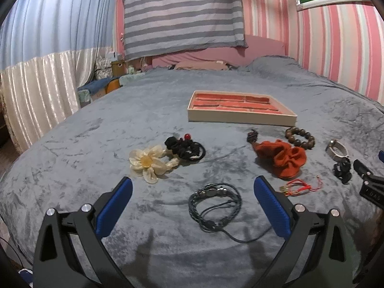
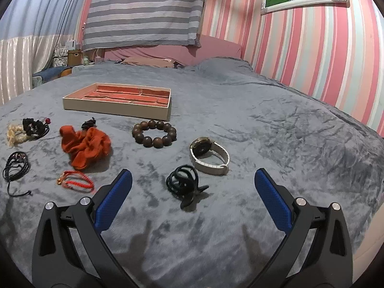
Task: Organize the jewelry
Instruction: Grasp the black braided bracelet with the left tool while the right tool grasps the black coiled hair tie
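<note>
A beige tray (image 1: 240, 118) (image 2: 115, 108) with a red compartmented lining lies on the grey bedspread. In front of it are scattered a cream flower hair tie (image 1: 150, 161), black hair ties (image 1: 184, 147), an orange scrunchie (image 1: 283, 156) (image 2: 84, 146), a wooden bead bracelet (image 2: 154, 133), a white-strapped watch (image 2: 210, 157), a black claw clip (image 2: 183, 183), a red cord bracelet (image 2: 75, 180) and a dark cord necklace (image 1: 214, 201). My left gripper (image 1: 193, 195) is open above the dark necklace. My right gripper (image 2: 193, 187) is open around the claw clip, touching nothing.
The bed's grey blanket (image 2: 264, 124) stretches back to pink pillows. A pink-striped wall (image 2: 324, 55) runs along the right, curtains (image 1: 48, 48) hang at the left. Part of the right gripper (image 1: 370, 182) shows at the left wrist view's right edge.
</note>
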Available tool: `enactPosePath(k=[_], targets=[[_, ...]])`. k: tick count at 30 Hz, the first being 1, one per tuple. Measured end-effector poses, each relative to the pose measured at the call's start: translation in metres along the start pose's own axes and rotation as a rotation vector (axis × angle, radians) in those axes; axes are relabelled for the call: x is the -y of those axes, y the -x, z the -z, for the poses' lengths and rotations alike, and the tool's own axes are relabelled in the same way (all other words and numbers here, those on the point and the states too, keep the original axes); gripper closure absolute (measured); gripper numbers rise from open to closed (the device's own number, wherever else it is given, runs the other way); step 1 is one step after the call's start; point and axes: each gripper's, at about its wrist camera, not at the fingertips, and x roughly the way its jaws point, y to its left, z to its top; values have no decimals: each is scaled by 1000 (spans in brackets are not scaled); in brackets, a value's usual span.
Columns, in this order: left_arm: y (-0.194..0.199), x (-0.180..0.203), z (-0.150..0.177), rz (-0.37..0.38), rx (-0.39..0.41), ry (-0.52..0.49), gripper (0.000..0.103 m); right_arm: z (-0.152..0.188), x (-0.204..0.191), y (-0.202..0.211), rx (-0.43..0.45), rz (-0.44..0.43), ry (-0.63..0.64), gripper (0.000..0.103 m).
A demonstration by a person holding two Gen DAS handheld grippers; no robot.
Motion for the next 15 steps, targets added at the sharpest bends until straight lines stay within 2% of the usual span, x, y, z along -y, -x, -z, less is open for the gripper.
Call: enactPosePath(k=[8, 15], targets=[[-33, -7, 2, -10, -105, 4, 4, -3, 1, -36, -101, -41, 26, 4], [-47, -1, 6, 14, -138, -41, 5, -4, 1, -51, -147, -64, 33, 6]])
